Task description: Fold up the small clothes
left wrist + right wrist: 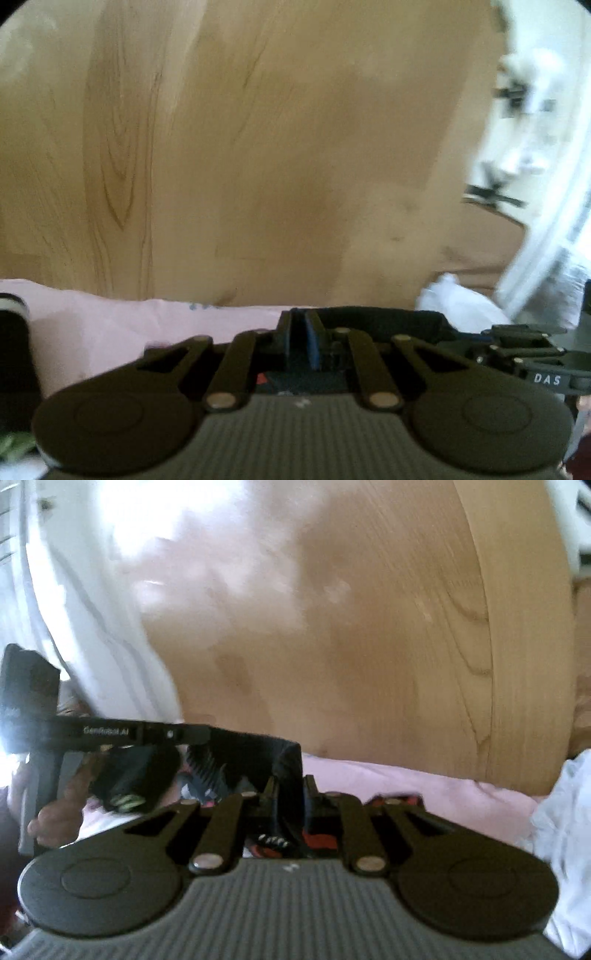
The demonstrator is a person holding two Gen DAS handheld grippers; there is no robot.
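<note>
My left gripper (303, 334) is shut on the edge of a black garment (388, 317) that stretches to the right toward my right gripper. My right gripper (290, 794) is shut on the same black garment (251, 749), which has red and white print lower down. The cloth spans between the two grippers, held above a pale pink garment (122, 325) lying on the wooden table (258, 147). The left gripper's body (110, 733) shows at the left of the right wrist view, with the person's hand under it.
A white crumpled cloth (458, 306) lies at the right of the left wrist view. White fabric (92, 620) hangs at the left of the right wrist view and a pale bluish cloth (565, 830) lies at its right. The table edge (524, 627) curves at the right.
</note>
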